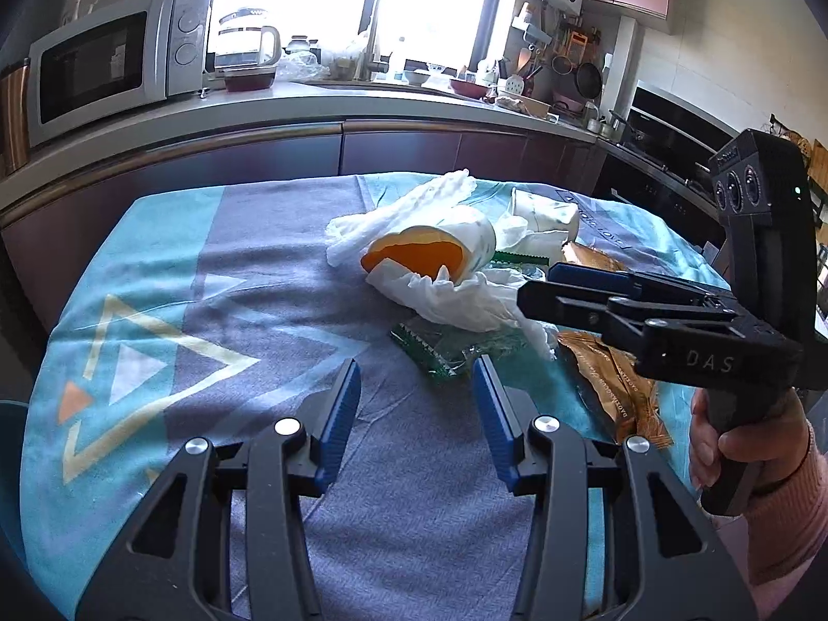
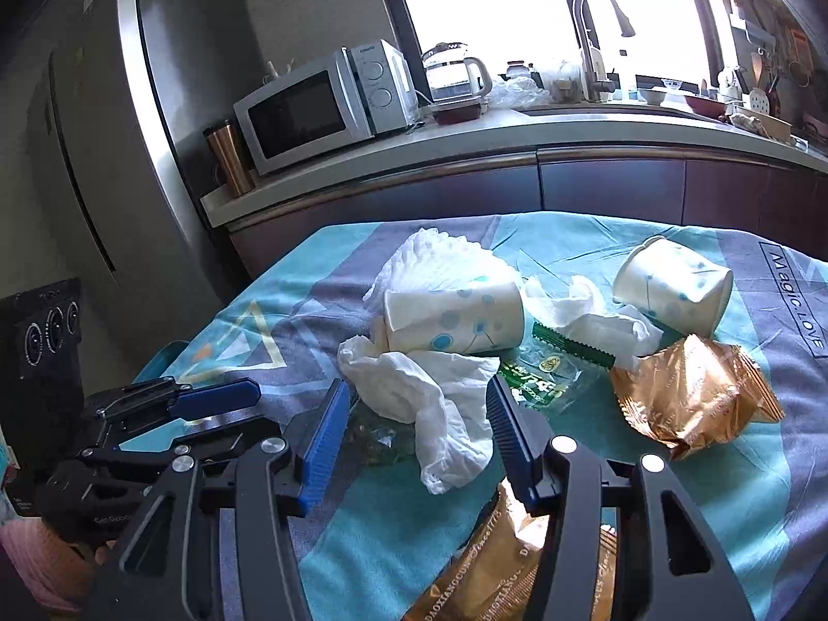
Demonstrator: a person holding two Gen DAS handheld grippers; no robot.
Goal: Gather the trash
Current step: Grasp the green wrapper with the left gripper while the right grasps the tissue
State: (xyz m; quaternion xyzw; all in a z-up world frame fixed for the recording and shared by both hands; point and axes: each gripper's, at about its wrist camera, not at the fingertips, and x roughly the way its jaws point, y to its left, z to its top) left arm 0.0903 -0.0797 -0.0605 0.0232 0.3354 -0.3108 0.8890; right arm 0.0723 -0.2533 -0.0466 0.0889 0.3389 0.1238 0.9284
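Note:
Trash lies on a table under a teal and grey cloth [image 1: 207, 310]. A paper cup [image 1: 440, 251] [image 2: 455, 321] with an orange inside lies on its side among crumpled white tissues [image 1: 455, 300] [image 2: 429, 393]. A second paper cup [image 2: 673, 284] lies behind it. A green wrapper [image 1: 440, 352] [image 2: 543, 383] and a gold wrapper [image 2: 693, 393] [image 1: 616, 388] lie nearby. My left gripper [image 1: 418, 362] is open just short of the green wrapper, holding nothing. My right gripper [image 2: 418, 383] [image 1: 538, 287] is open with a tissue lying between its fingers.
Another gold wrapper [image 2: 497, 559] lies under the right gripper. Behind the table runs a kitchen counter [image 1: 321, 103] with a microwave [image 1: 114, 62], a kettle [image 1: 243, 41] and a sink tap [image 2: 595, 41]. A steel fridge [image 2: 129, 155] stands on the left. A hand [image 1: 735, 440] holds the right gripper.

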